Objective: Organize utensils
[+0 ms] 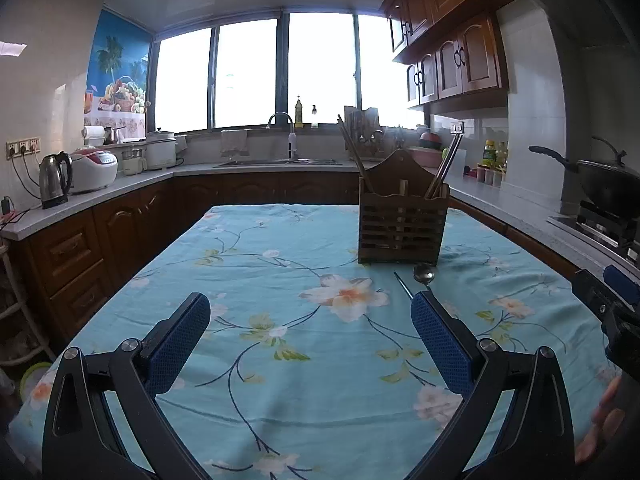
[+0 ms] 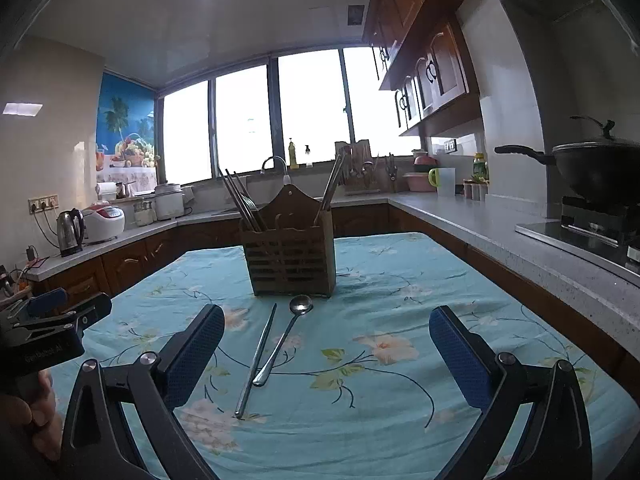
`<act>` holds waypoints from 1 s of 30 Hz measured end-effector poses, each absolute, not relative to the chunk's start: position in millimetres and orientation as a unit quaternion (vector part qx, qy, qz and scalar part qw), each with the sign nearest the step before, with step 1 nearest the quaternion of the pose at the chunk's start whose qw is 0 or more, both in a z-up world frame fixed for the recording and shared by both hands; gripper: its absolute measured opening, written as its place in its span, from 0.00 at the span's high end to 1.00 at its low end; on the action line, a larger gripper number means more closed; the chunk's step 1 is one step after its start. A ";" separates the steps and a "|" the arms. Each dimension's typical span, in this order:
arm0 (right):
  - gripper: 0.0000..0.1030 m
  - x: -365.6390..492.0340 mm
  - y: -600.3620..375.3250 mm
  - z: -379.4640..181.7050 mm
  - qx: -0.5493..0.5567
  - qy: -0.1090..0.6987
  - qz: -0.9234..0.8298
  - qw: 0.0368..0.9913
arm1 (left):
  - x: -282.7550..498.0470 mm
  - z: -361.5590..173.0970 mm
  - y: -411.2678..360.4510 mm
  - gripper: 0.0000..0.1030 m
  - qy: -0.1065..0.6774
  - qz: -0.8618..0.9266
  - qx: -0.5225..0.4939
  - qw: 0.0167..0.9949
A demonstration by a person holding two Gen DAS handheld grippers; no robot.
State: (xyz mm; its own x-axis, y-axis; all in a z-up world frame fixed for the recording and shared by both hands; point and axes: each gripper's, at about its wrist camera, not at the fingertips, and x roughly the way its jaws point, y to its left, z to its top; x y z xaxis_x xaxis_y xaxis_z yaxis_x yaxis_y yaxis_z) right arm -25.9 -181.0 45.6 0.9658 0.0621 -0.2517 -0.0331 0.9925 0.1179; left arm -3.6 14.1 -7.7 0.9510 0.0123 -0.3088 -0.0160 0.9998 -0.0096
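Left wrist view: left gripper [image 1: 310, 314] jaws spread wide, nothing between them, hovering over the counter [image 1: 256, 280] with its blue floral cloth. Wooden utensil holder [image 1: 403, 216] stands upright on the cloth, ahead and a bit right, chopsticks [image 1: 444, 170] leaning out of its right side and darker ones [image 1: 354, 152] out of its left. Spoon [image 1: 424, 274] lies just in front of the holder, bowl toward it, handle hidden behind the right finger; thin metal chopstick [image 1: 403, 285] lies beside the spoon, on its left, lower end also hidden by that finger. Right gripper [image 1: 612, 300] shows at the right edge, only partly visible, with a hand [image 1: 600, 428] below it. Right wrist view: right gripper [image 2: 327, 330] jaws also spread wide, empty, above the cloth. Spoon [image 2: 284, 340] and metal chopstick [image 2: 256, 360] lie flat on the counter [image 2: 480, 288] between the two fingers, nearer the left one, running side by side toward the holder [image 2: 291, 256]; spoon bowl sits just short of the holder's base. Chopstick tip and spoon handle end look close together, can't tell if touching. Left gripper [image 2: 60, 320] is at the left edge, held by a hand [image 2: 28, 420]. Kettle [image 2: 70, 232] and rice cooker [image 2: 106, 218] sit on the back worktop, wok [image 2: 596, 168] on the stove at right.
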 end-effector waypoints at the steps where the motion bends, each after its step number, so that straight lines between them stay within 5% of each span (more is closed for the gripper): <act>1: 0.00 -26.0 -180.6 45.8 0.055 0.128 0.024 0.990 | -4.0 -7.6 14.7 0.00 0.157 0.007 -0.006 0.988; 30: 0.00 -27.3 -179.1 45.6 0.056 0.127 0.024 0.990 | -11.3 -3.3 10.6 0.00 0.135 0.018 0.009 0.991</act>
